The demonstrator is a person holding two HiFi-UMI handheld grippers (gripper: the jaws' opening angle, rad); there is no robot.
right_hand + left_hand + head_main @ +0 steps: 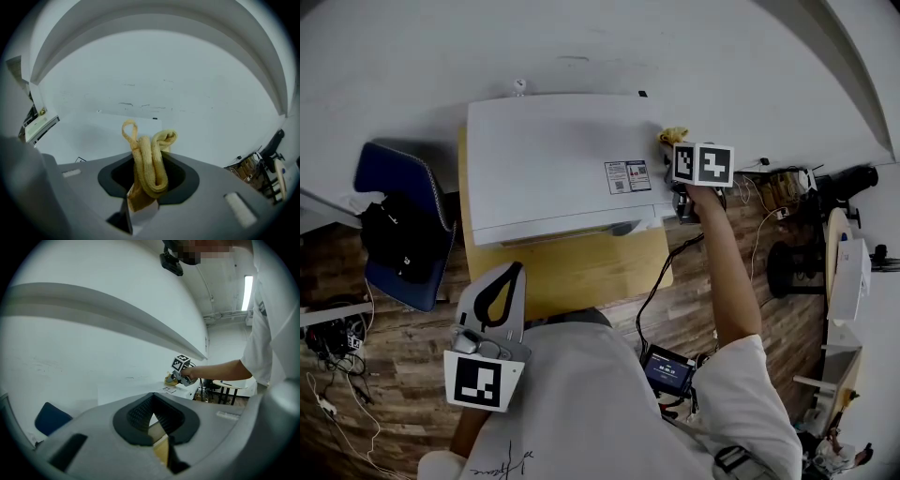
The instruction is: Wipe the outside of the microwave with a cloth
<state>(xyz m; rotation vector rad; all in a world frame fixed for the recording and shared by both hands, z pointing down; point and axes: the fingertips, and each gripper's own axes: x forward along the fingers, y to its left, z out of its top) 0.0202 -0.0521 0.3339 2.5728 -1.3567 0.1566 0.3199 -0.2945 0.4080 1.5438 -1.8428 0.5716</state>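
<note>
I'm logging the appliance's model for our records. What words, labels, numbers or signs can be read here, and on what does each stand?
No text reads clearly.
Sticker on the microwave top: print and a code square, too small to read.
Small screen at the person's waist: lit blue, figures too blurred.
Shirt print: thin line marks, illegible.
Left gripper and right gripper: their cubes bear square markers, no letters.

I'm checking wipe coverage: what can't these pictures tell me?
1. The microwave front and sides: the head view looks down on its top only.
2. Whether the cloth touches the microwave: the right gripper hides the contact with its body in its own view, and its marker cube partly covers it in the head view.
3. The label print: too small in the head view.
</note>
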